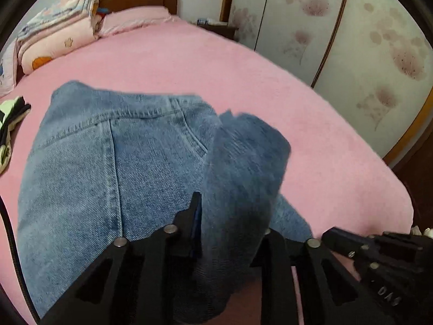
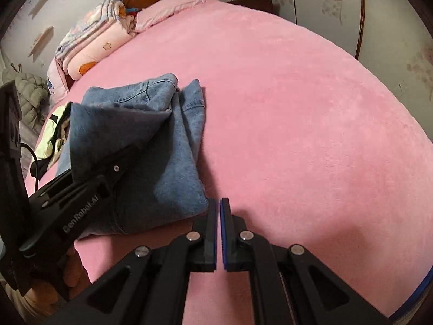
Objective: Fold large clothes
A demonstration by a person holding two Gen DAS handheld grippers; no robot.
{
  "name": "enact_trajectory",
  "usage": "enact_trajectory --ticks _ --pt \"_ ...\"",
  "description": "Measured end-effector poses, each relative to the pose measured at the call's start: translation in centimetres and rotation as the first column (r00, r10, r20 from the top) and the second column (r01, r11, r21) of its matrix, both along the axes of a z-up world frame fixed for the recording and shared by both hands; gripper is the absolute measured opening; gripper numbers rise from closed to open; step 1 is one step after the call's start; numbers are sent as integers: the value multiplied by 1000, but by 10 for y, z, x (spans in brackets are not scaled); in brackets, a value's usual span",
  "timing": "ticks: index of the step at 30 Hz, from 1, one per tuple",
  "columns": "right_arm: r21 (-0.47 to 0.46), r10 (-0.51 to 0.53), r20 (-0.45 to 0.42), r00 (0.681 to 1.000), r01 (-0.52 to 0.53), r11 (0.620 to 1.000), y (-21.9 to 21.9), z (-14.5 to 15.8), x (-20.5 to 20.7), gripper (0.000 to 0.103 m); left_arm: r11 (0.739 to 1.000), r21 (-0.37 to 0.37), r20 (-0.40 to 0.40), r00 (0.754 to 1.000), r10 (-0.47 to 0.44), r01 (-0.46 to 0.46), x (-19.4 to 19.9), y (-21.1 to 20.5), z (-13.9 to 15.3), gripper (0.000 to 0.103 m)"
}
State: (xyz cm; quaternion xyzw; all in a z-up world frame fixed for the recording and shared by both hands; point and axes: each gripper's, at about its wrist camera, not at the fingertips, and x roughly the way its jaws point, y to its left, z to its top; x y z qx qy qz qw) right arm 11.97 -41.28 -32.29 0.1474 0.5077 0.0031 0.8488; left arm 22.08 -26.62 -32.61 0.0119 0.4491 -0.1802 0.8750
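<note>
Tool work at this moment falls to the left tool, whose jaws stand a little apart with a thick fold of the jeans between them; the near pad is hidden under the denim, so I cannot tell whether it is pressing the cloth or has let go. The right tool is pressed together on nothing, hovering over bare pink bed just right of the bundle.

Largest first: the bed carries everything, with a folded quilt and pillow far away by the headboard. The jeans lie on the near left part of it, already doubled into a compact stack, waistband and back seams uppermost in the left wrist view. One darker flap stands raised and rumpled along the stack's right side, running into the left tool. A green and black garment lies just beyond the stack's left edge.

To do this step well, I judge the raised flap should be laid flat on top of the stack with its edges matched to the layers below, then released only once the cloth rests. The free right tool could press the stack's near right corner to stop it sliding. The risk is the flap springing back or dragging the top layer askew as the left tool pulls out.
</note>
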Motion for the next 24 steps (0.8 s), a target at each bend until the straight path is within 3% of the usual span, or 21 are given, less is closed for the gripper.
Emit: enact_trajectory --ticks 2,4,5,8,11,13,15,20,24 --pt "24 6 -14 1000 -5 1000 -5 1 2 3 1000 -31 -20 1000 -5 4 -2 2 1 40" --pt "45 17 -24 1000 -16 999 -8 5 3 3 995 -96 -39 999 -28 24 -6 3 11 68" --pt "50 21 -29 999 -19 999 -9 7 4 4 990 -138 -47 998 -41 35 -10 5 18 71" --pt "69 26 -35 999 -24 997 -10 15 9 5 977 -205 -39 997 -59 50 -24 15 42 74" --pt "99 28 -15 999 -27 995 -10 28 14 11 976 -218 -13 1000 -12 9 -31 41 67 79" --pt "131 24 6 1000 -25 991 -9 38 18 32 978 -208 8 999 35 -33 -31 63 77 81" --pt "172 24 38 999 -31 985 -7 47 20 43 981 -167 30 994 107 -100 -30 88 84 82" --pt "158 79 68 995 -89 983 13 58 35 44 964 -26 26 964 265 -264 -10 141 64 84" --pt "79 145 41 989 -148 986 36 48 53 44 955 47 6 956 293 -293 4 153 43 84"
